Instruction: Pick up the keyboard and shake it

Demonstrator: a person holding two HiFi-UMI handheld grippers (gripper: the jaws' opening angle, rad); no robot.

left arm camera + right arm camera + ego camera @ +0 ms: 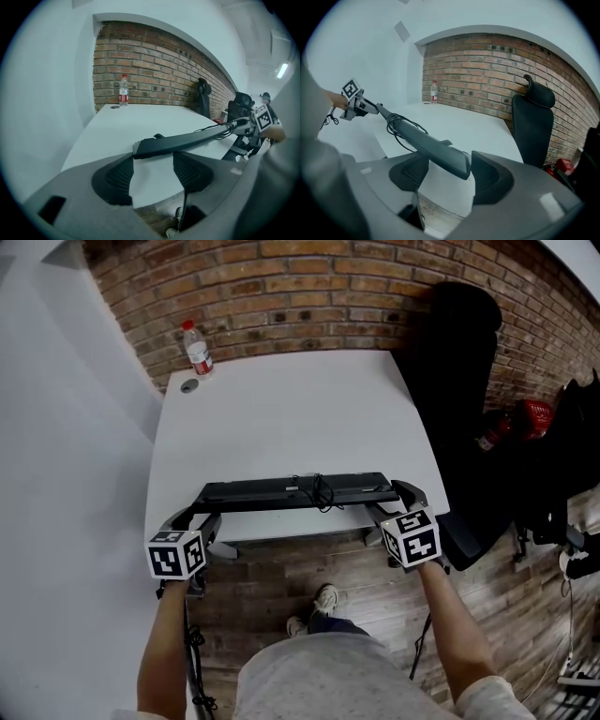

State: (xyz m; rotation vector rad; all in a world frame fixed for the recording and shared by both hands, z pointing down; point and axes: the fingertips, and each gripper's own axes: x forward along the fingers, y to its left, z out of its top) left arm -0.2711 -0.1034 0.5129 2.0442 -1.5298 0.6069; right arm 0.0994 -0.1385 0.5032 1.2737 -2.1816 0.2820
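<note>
A long black keyboard point(281, 493) hangs level just over the front edge of the white table point(281, 418), its black cable point(322, 493) coiled on top near the middle. My left gripper point(195, 514) is shut on its left end and my right gripper point(396, 501) on its right end. In the left gripper view the keyboard point(187, 139) runs off to the right from between the pads of the left gripper point(153, 157). In the right gripper view the keyboard point(426, 140) stretches left from the right gripper point(449, 164), its cable point(401, 124) looping down.
A water bottle point(197, 348) and a small round cap point(190, 385) stand at the table's far left corner by the brick wall. A black office chair point(459, 409) stands close to the table's right side, a red object point(534, 418) beyond it. A white wall lies left.
</note>
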